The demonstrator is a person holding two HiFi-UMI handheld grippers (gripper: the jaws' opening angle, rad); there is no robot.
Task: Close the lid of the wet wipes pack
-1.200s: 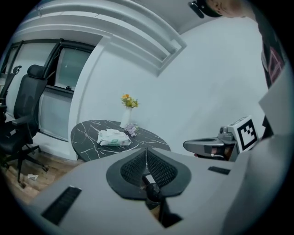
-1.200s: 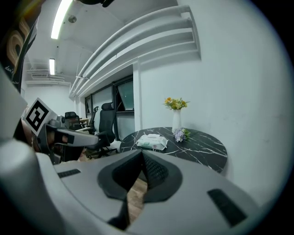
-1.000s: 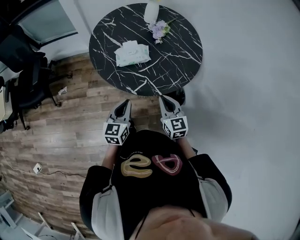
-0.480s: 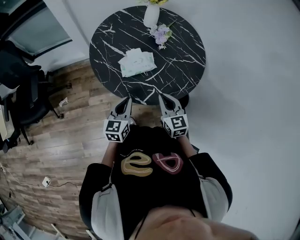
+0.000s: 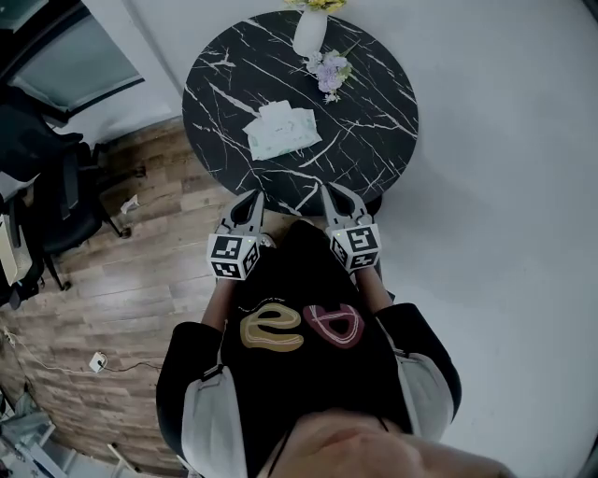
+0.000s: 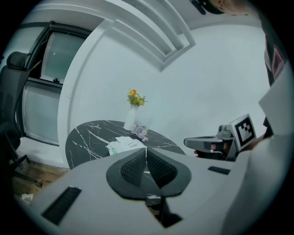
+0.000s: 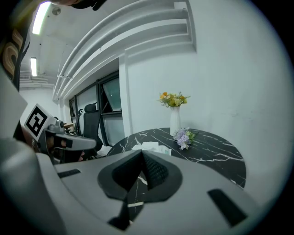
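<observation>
The wet wipes pack (image 5: pixel 283 131), pale green and white, lies left of centre on the round black marble table (image 5: pixel 374 149); it also shows in the left gripper view (image 6: pixel 123 144) and the right gripper view (image 7: pixel 149 147). Whether its lid is up I cannot tell at this distance. My left gripper (image 5: pixel 250 203) and right gripper (image 5: pixel 336 198) hover side by side at the table's near edge, short of the pack. Both are shut with nothing held: in each gripper view the jaws (image 6: pixel 146 156) (image 7: pixel 141 158) meet.
A white vase with yellow flowers (image 5: pixel 309 28) stands at the table's far edge, a lilac sprig (image 5: pixel 331 73) beside it. Black office chairs (image 5: pixel 37 177) stand on the wooden floor at left. White walls rise behind and right of the table.
The person has stepped closer to the table: both grippers now reach its near edge. The pack and the vase sit lower in the head view than a second ago.
</observation>
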